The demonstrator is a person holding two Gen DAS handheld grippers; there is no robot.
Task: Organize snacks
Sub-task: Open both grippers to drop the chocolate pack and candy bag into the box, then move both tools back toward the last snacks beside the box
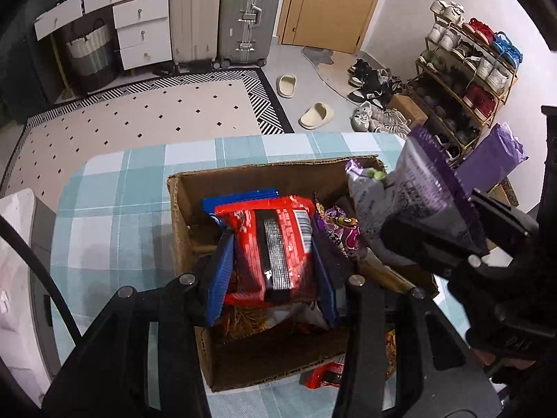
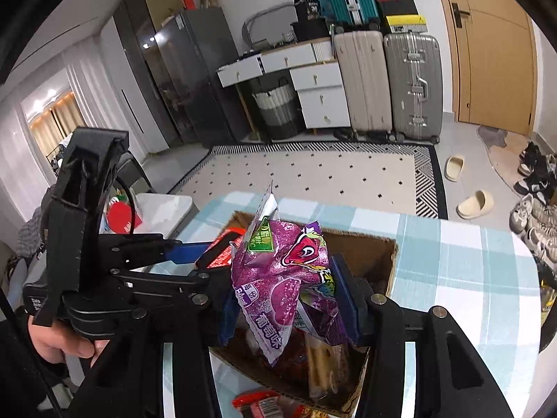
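An open cardboard box (image 1: 181,216) stands on the table with the blue plaid cloth (image 1: 115,195). My left gripper (image 1: 275,264) is shut on a red snack packet (image 1: 275,240) and holds it over the box's left half. My right gripper (image 2: 289,296) is shut on a crumpled purple grape snack bag (image 2: 278,278) above the box (image 2: 390,254). The right gripper with its bag (image 1: 417,188) also shows at the right of the left wrist view. Other packets lie inside the box, among them a purple one (image 1: 339,230).
A red packet (image 1: 322,376) lies on the cloth by the box's near wall. A white chair (image 1: 17,244) stands left of the table. On the floor beyond are a patterned rug (image 1: 139,118), suitcases (image 1: 247,17), slippers and a shoe rack (image 1: 466,80).
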